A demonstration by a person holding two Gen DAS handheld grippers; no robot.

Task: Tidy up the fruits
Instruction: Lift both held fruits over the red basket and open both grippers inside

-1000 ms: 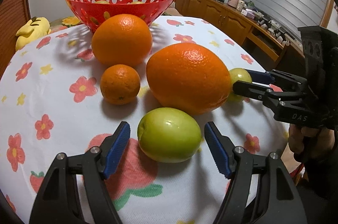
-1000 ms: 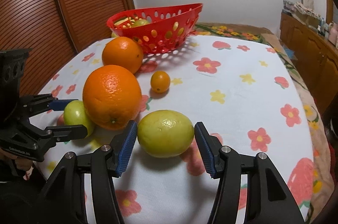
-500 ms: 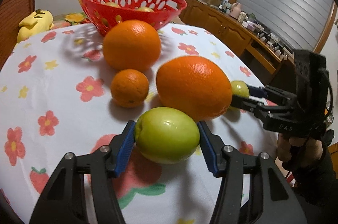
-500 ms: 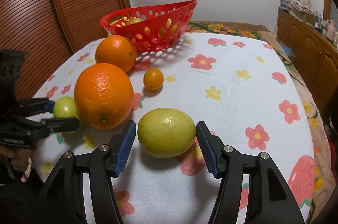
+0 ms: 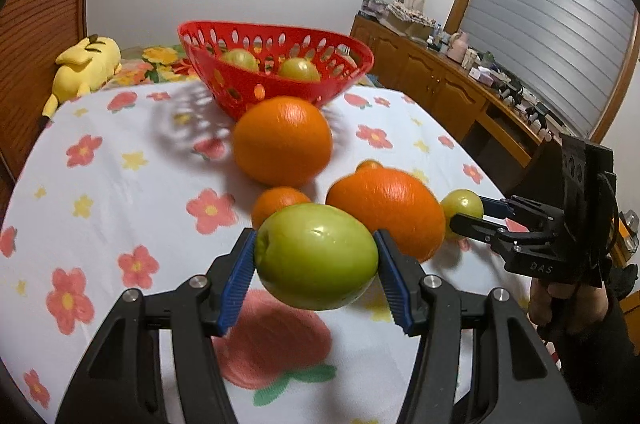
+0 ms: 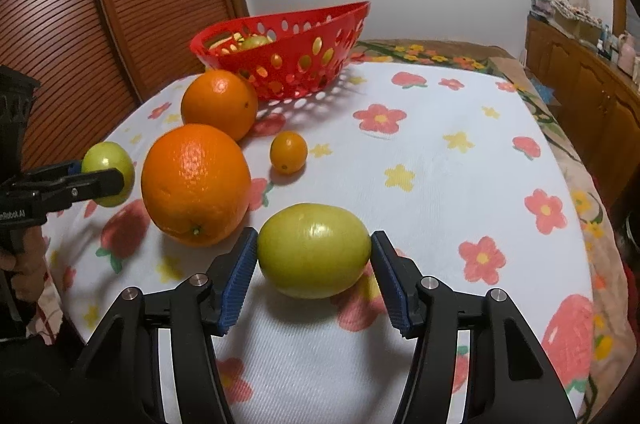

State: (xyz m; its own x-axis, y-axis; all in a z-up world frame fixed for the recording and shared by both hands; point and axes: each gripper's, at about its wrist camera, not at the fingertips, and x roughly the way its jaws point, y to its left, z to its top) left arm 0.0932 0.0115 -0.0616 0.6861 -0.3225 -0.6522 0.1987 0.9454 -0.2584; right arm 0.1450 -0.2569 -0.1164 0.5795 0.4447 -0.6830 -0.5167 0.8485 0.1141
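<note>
A round table (image 6: 460,183) with a white cloth full of red and yellow flowers stands in a room with a brown slatted door and wooden cupboards. A yellow soft toy (image 5: 86,63) lies behind the table.

At the far side sits one red basket (image 5: 276,63) with holes. At least two green fruits show inside it.

On the cloth there are three oranges: two big ones (image 6: 196,183) (image 6: 220,103) and one tiny one (image 6: 288,151).

Two more green fruits are by the tongs. The left gripper (image 5: 316,264) is squeezed tight on one green fruit (image 5: 316,256) and holds it up off the cloth. The right gripper (image 6: 314,264) has its blue pads right at both ends of the yellow-green fruit (image 6: 314,250). That fruit sits on the cloth. I cannot tell if the pads are squeezing it.
</note>
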